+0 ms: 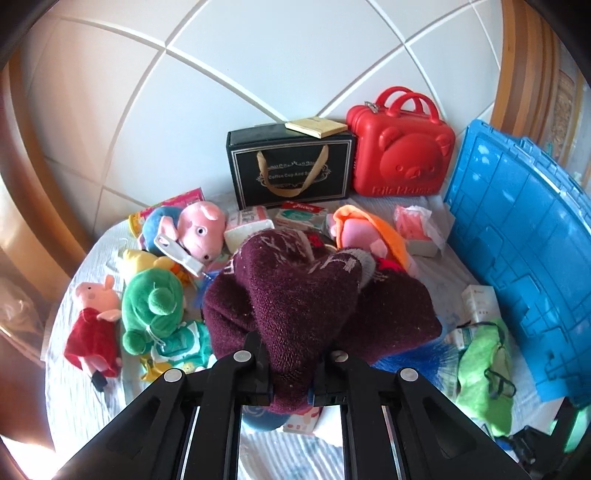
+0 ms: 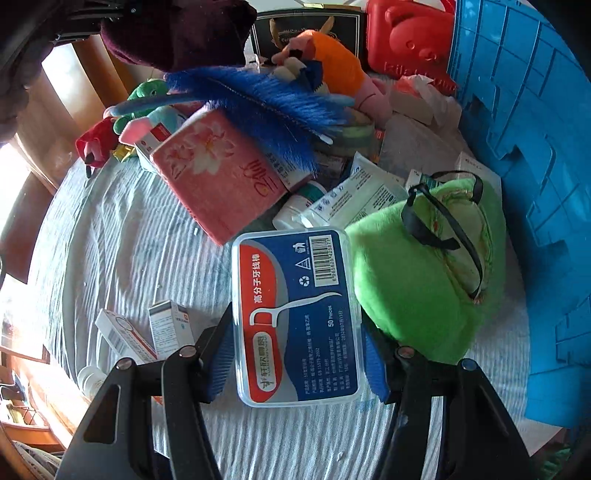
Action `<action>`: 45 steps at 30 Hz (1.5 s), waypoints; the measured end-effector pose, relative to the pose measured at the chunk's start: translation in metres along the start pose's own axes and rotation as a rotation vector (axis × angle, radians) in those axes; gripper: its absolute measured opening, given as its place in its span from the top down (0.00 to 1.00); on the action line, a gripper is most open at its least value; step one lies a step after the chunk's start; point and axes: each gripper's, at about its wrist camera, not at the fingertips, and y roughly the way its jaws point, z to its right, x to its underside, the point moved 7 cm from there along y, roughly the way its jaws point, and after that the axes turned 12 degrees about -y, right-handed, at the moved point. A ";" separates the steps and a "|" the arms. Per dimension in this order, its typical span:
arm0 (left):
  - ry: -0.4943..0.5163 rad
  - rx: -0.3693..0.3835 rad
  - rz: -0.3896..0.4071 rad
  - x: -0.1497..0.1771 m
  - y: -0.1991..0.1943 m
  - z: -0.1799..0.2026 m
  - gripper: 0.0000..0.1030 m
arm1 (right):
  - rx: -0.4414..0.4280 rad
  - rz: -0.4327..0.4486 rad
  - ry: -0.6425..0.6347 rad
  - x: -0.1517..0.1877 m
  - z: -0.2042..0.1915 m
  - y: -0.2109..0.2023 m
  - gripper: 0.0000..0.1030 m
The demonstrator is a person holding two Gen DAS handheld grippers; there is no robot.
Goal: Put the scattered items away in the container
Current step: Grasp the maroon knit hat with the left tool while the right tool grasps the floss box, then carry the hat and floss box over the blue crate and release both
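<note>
My left gripper point(image 1: 290, 387) is shut on a dark maroon knitted garment point(image 1: 295, 295), which hangs bunched above the cluttered bed; the same garment point(image 2: 177, 33) shows at the top left of the right wrist view. My right gripper point(image 2: 299, 365) is shut on a clear plastic box of dental floss picks point(image 2: 295, 317) with a blue and red label, its blue pads point(image 2: 221, 363) pressing both long sides. The box is lifted above the white bedcover point(image 2: 122, 243). The blue plastic crate point(image 1: 524, 236) stands at the right edge in both views.
Plush toys lie to the left: a pink pig head point(image 1: 201, 229), a green toy point(image 1: 153, 306), a small pig in red point(image 1: 94, 328). A black gift box point(image 1: 291, 170) and red bear case point(image 1: 400, 147) stand behind. A green plush point(image 2: 417, 273), pink tissue pack point(image 2: 214, 177) and blue brush point(image 2: 266, 107) are close.
</note>
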 end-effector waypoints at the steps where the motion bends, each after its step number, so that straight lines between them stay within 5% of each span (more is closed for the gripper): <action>1: -0.006 0.000 0.012 -0.003 -0.007 -0.003 0.90 | -0.002 0.011 -0.007 -0.005 -0.002 -0.007 0.43; 13: -0.074 0.018 0.128 -0.030 -0.093 -0.050 0.90 | 0.060 0.122 -0.075 -0.054 -0.037 -0.079 0.43; 27: -0.093 0.017 0.158 -0.042 -0.120 -0.077 0.90 | 0.116 0.264 -0.081 -0.108 -0.046 -0.135 0.43; 36: -0.092 0.010 0.236 -0.062 -0.160 -0.035 0.90 | 0.102 0.351 -0.098 -0.109 -0.013 -0.180 0.43; 45: -0.100 -0.005 0.304 -0.086 -0.198 0.058 0.90 | 0.088 0.444 -0.139 -0.107 0.066 -0.239 0.43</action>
